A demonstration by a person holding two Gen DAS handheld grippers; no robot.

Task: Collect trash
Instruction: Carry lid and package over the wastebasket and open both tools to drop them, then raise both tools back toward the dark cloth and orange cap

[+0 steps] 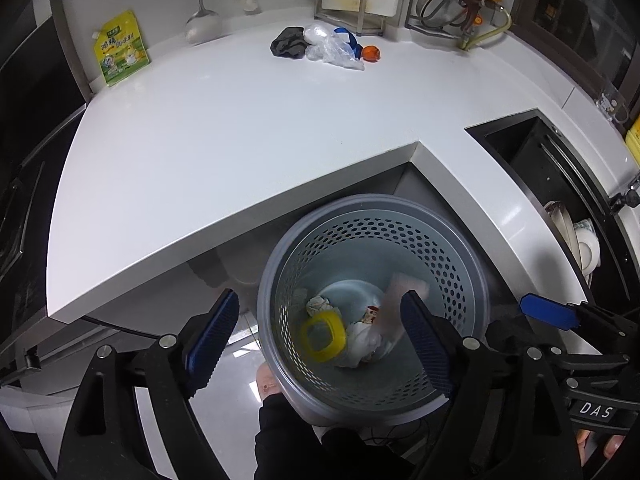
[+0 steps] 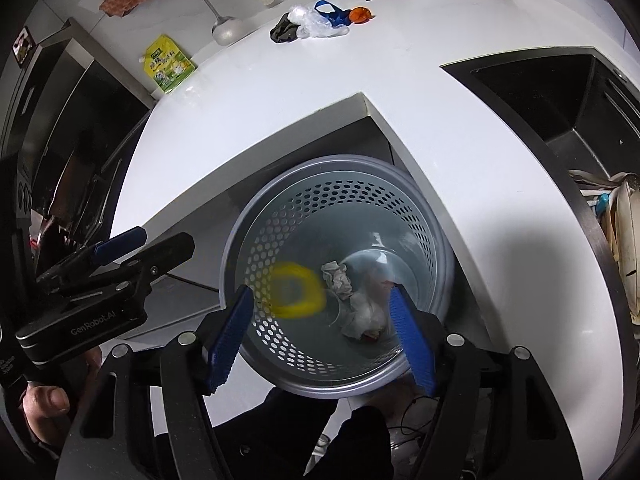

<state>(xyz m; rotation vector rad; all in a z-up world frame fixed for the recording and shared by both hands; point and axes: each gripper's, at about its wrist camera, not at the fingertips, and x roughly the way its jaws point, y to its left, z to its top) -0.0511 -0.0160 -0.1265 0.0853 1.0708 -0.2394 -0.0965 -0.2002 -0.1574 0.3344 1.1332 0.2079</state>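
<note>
Below both pairs of fingers stands the perforated bin [image 1: 372,280], already holding crumpled paper [image 2: 338,276] and a yellow ring [image 2: 294,290], blurred as if falling. The left gripper [image 1: 320,336] and right gripper [image 2: 324,332] are released, empty. A drop looks just finished; next comes a reach far beyond the fingertips to the pile of bags [image 1: 320,46] on the counter [image 1: 240,128]. What makes up that pile is hard to tell.

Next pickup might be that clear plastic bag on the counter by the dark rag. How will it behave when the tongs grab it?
The clear plastic bag looks thin and crumpled, so probably floppy and very light. It may slip or drag its blue strip along. Touching the dark rag, it could tug that too.
</note>
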